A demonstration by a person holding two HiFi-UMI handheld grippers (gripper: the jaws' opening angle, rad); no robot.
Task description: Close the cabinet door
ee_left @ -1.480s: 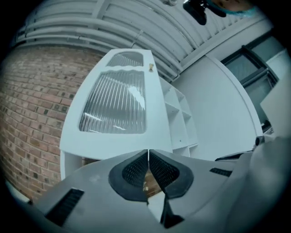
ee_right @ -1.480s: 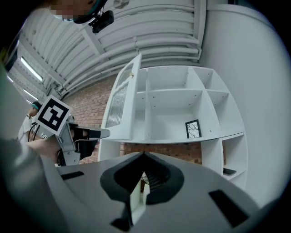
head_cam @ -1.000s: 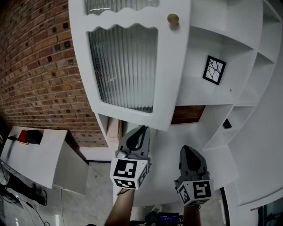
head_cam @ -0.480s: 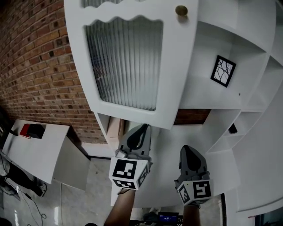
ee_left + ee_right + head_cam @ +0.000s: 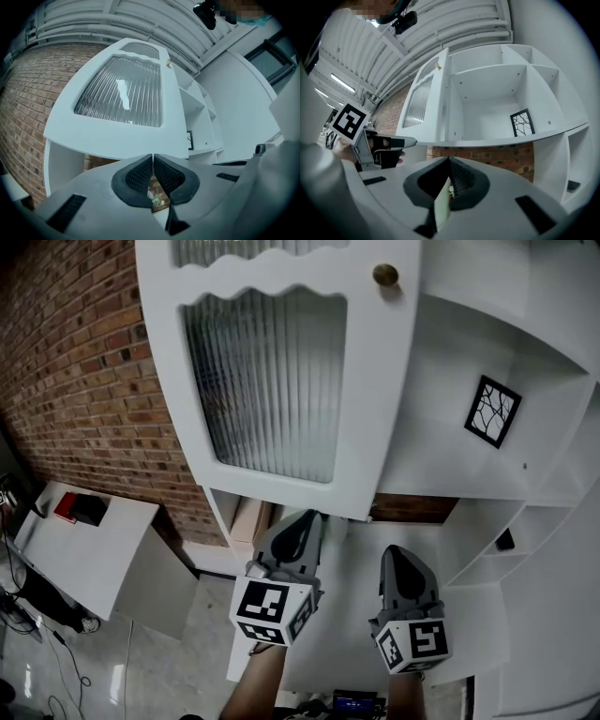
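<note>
Since a second ago the framed picture (image 5: 492, 412) on the cabinet shelf (image 5: 450, 479) is sitting further right and lower in the head view, and the cabinet door (image 5: 272, 381) is filling more of the frame, while both grippers are keeping almost the same places at the bottom. The door is standing open, swung out on the left side of the open compartment (image 5: 487, 98), its ribbed glass panel (image 5: 267, 381) facing the head camera and its brass knob (image 5: 385, 276) showing near its upper right corner. The left gripper (image 5: 305, 521) is pointing up just beneath the door's lower edge; whether it is touching the door I cannot tell. In the left gripper view its jaws are lying together with only a thin slit between the dark pads (image 5: 140, 174), and nothing is held. The right gripper (image 5: 398, 559) is hanging beside it, under the shelf, clear of the door; in the right gripper view its jaws are meeting at the tips and holding nothing. A brick wall (image 5: 84, 381) is running behind the cabinet, and a white worktop (image 5: 94, 554) is carrying a small dark box (image 5: 80, 509) at lower left.
</note>
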